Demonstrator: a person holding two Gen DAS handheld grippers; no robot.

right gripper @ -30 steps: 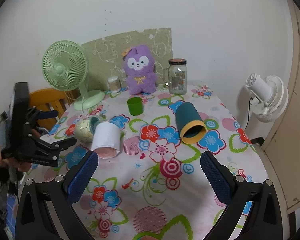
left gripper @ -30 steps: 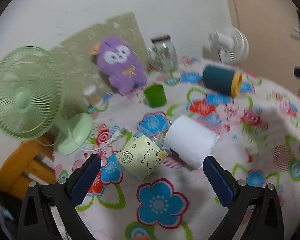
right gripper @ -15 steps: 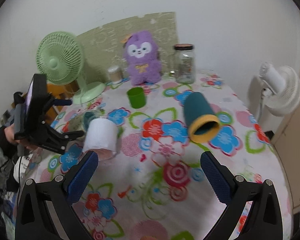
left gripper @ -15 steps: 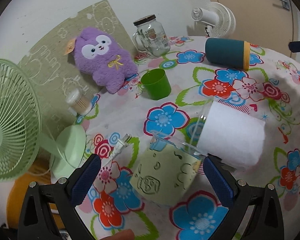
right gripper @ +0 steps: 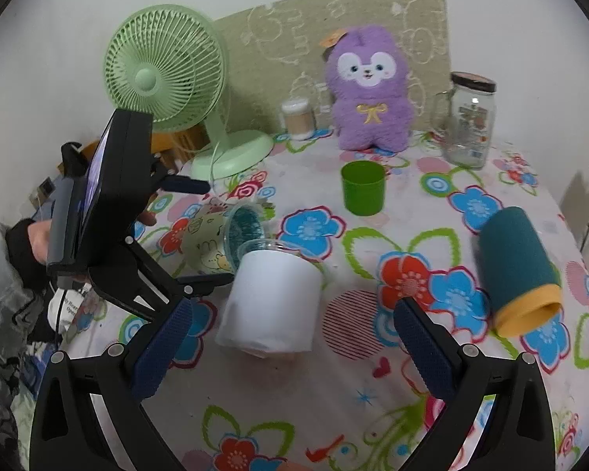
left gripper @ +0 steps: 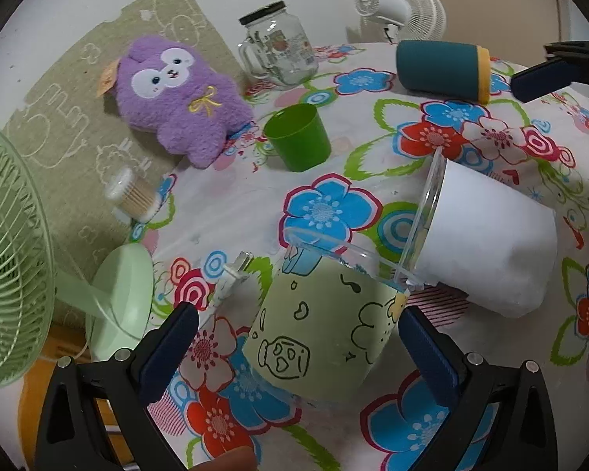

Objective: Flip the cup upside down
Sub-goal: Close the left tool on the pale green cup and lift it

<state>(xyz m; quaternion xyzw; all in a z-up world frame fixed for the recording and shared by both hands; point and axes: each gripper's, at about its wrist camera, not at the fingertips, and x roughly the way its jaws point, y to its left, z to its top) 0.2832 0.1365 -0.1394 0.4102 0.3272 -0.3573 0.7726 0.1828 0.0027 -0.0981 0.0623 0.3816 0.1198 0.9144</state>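
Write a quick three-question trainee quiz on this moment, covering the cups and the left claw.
1. True or false: the small green cup stands upright, mouth up.
2. Which cup lies between the fingers of the open left claw? A) white cup B) cartoon-print cup C) teal cup
3. How many cups lie on their sides?
Key: 1 true; 2 B; 3 three (the cartoon-print cup, the white cup and the teal cup).
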